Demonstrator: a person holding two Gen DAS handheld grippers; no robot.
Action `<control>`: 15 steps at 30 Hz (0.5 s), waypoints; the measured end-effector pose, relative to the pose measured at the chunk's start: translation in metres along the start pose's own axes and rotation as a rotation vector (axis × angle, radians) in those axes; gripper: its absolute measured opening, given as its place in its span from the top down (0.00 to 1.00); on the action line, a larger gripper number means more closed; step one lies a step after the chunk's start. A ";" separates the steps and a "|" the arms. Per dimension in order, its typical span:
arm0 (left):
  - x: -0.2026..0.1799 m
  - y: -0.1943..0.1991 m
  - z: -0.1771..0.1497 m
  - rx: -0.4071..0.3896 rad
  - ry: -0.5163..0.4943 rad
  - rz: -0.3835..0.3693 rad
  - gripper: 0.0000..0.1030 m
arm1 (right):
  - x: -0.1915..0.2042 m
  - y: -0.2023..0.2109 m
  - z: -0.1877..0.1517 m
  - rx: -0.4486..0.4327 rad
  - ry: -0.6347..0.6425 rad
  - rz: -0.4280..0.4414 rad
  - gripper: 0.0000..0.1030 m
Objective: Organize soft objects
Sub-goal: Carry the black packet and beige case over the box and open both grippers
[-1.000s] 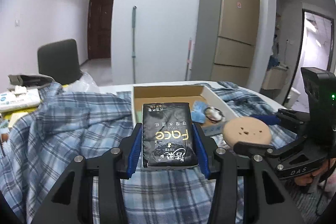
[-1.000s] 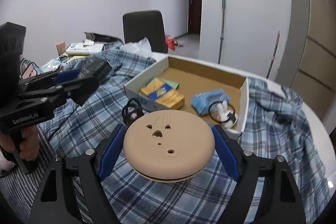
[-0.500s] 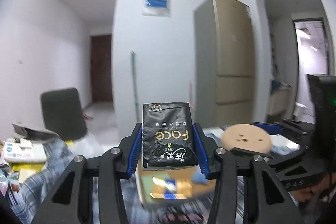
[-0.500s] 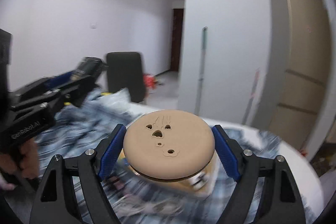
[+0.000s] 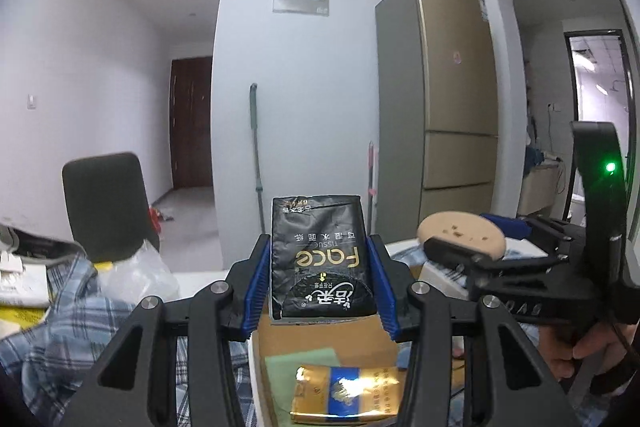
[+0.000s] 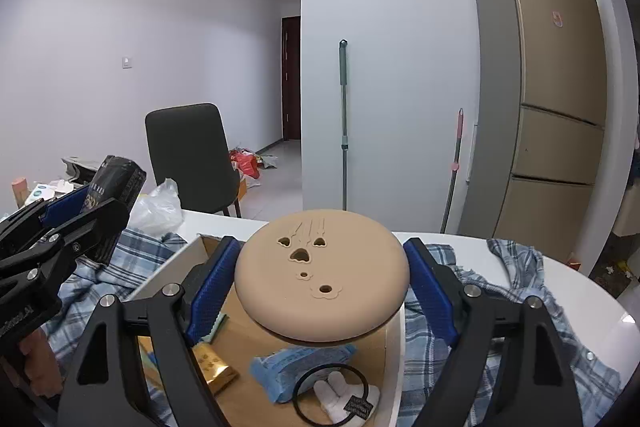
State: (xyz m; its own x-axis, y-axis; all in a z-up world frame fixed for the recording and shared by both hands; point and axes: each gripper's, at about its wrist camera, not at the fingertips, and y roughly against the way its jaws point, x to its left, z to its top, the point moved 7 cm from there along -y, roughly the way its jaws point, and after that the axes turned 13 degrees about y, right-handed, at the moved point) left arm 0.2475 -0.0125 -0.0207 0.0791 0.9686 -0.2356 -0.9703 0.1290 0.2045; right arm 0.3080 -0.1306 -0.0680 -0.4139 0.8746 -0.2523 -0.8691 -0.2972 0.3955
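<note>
**Both tongs carrying soft goods over the open box**

The left tongs point(image 5: 320, 267) are clamping a black tissue pack point(image 5: 320, 255) by its long sides, the pack standing up between the blue pads so its lower end is hanging free over the cardboard box point(image 6: 200, 247). The right tongs point(image 6: 320, 287) are gripping a round tan cushion-like disc point(image 6: 322, 275) across its widest part, keeping it flat and level, which looks like the surest way of carrying such a squashy shape. Judging by the task, both items are being held above the box so they can be set down inside with the rest.

The left wrist view is showing a gold and blue packet point(image 5: 348, 395) on a green sheet directly beneath the tissue pack, and the person's hand point(image 5: 580, 355) gripping the right handle. The right wrist view is showing what the other is missing: a blue cloth point(image 6: 296, 367), a black ring point(image 6: 332, 391) and a small white plush toy point(image 6: 340, 395) at the box's near end, the plaid cloth point(image 6: 460, 339) spread around the box on the white counter point(image 6: 560, 275), and the tissue pack seen from the side, tilted
</note>
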 end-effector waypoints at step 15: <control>0.011 -0.027 -0.036 0.084 0.012 -0.004 0.53 | 0.010 -0.013 -0.018 0.031 0.002 0.066 0.21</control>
State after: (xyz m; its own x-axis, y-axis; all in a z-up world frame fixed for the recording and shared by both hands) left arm 0.2664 -0.0127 -0.0627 0.0799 0.9656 -0.2475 -0.9473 0.1508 0.2826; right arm 0.3108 -0.1251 -0.0918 -0.4703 0.8530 -0.2263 -0.8312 -0.3420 0.4384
